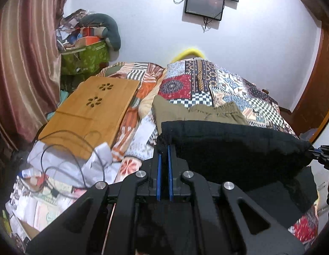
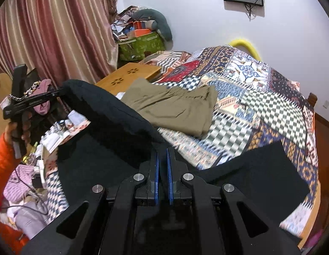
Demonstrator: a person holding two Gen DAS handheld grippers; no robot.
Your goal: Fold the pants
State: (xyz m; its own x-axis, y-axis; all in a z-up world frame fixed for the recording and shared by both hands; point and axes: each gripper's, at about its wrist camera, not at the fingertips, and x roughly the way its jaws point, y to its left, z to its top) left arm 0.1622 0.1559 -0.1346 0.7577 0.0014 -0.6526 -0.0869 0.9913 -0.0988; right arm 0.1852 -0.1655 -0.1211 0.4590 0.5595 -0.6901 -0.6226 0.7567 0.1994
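The black pants (image 1: pixel 232 146) hang as a taut raised edge between both grippers, above the patchwork quilt (image 1: pixel 207 85). My left gripper (image 1: pixel 164 147) is shut on one corner of that edge, its blue pads nearly touching. My right gripper (image 1: pixel 314 148) pinches the other corner at the far right. In the right wrist view, my right gripper (image 2: pixel 162 149) is shut on the black pants (image 2: pixel 113 114). The left gripper (image 2: pixel 61 91), held by a hand (image 2: pixel 16 131), grips the far end. Another part of the pants lies flat on the quilt (image 2: pixel 260 97).
Folded olive pants (image 2: pixel 173 106) (image 1: pixel 196 112) lie on the quilt just beyond the black ones. A wooden lap table (image 1: pixel 94 110) sits to the left, with cables and papers (image 1: pixel 58 170) in front of it. A green bag (image 1: pixel 83 59) and a curtain (image 1: pixel 26 74) stand behind.
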